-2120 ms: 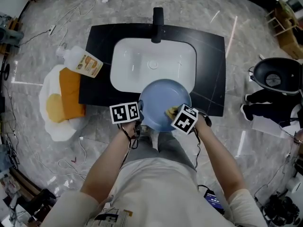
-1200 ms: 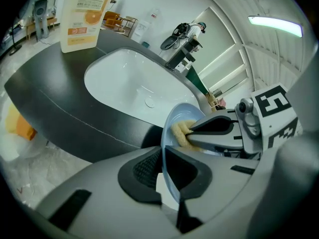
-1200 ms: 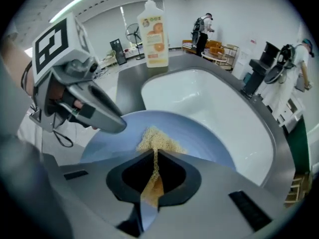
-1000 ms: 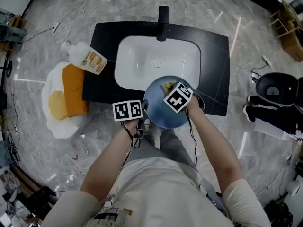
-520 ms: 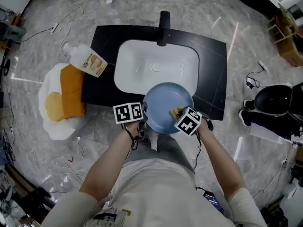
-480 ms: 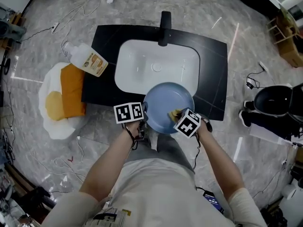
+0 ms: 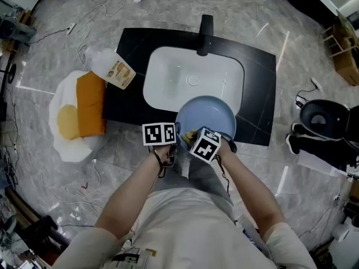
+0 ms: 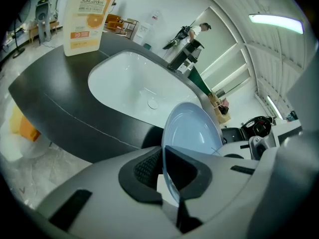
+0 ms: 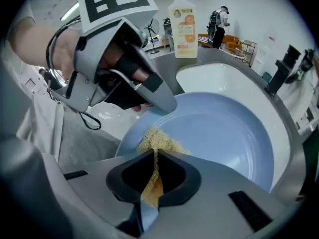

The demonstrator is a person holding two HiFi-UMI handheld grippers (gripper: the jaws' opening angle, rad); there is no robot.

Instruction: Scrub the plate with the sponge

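Underfoot, a grey marble floor (image 7: 67, 172) runs all round, strewn with loose cables. On it stands a black worktop (image 7: 129, 88) with a white sink (image 7: 185, 83) set into it and a black faucet (image 7: 205, 35) at the far rim. A soap bottle (image 7: 115, 69) with an orange label sits at the worktop's left corner. Just beside it, orange cloths (image 7: 91, 105) lie on a white mat on the floor.

The blue plate (image 7: 210, 114) is held over the worktop's near edge, partly above the sink. The left hand-held gripper (image 8: 163, 171) has its jaws clamped tight on the plate's near rim. The right hand-held gripper (image 9: 153, 171) is closed on a yellow sponge (image 9: 157, 141), which is pressed onto the plate's face close to the left hand-held gripper.
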